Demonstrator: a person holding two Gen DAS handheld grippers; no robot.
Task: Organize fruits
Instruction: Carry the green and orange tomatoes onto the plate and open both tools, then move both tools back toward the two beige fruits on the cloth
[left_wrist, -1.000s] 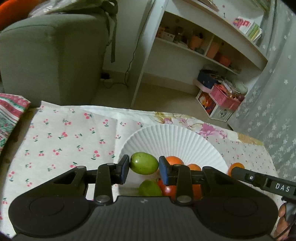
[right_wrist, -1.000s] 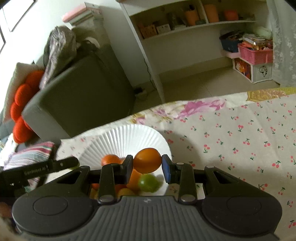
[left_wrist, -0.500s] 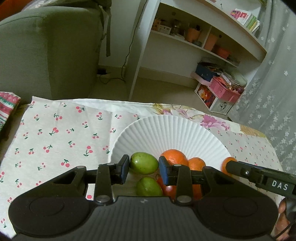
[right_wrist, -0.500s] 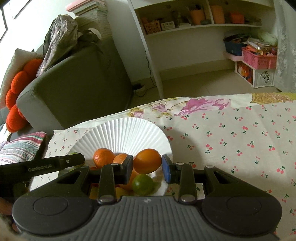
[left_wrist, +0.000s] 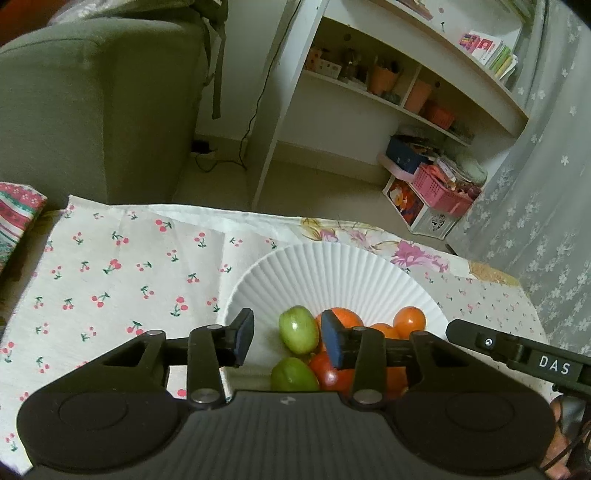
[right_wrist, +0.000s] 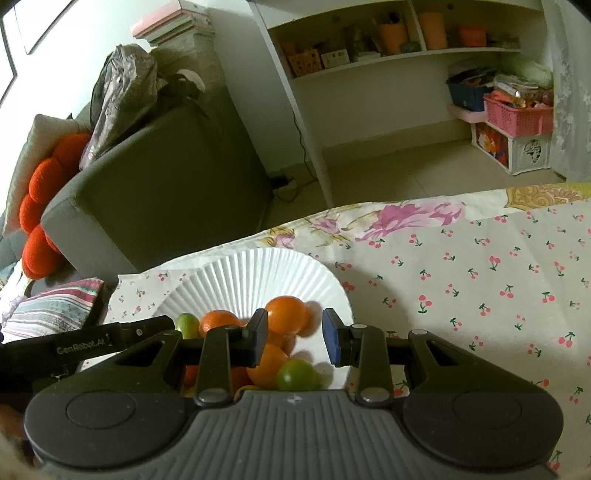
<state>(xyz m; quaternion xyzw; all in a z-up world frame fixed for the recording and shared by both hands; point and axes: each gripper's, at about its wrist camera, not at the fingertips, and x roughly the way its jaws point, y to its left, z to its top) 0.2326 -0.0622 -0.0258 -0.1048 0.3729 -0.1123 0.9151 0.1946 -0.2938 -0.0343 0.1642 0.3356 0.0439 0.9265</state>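
A white ribbed paper plate (left_wrist: 325, 269) (right_wrist: 255, 273) on the cherry-print cloth holds several oranges, green fruits and a red one. My left gripper (left_wrist: 287, 338) is open above the plate's near side. A green fruit (left_wrist: 298, 329) lies loose between its fingers, on the pile. A second green fruit (left_wrist: 293, 374) and a red fruit (left_wrist: 330, 373) lie just below. My right gripper (right_wrist: 294, 338) is open above the plate. An orange (right_wrist: 286, 315) rests on the pile by its left finger. A green fruit (right_wrist: 297, 374) lies under it.
The cherry-print tablecloth (left_wrist: 110, 273) (right_wrist: 480, 280) covers the table to both sides of the plate. Beyond the far edge stand a grey sofa (left_wrist: 96, 103), a white shelf unit (left_wrist: 388, 74) and a pink basket (right_wrist: 517, 114). Each gripper shows in the other's view.
Both grippers have opened. The left let go of the green fruit and the right let go of the orange; both fruits now lie on the pile in the plate.
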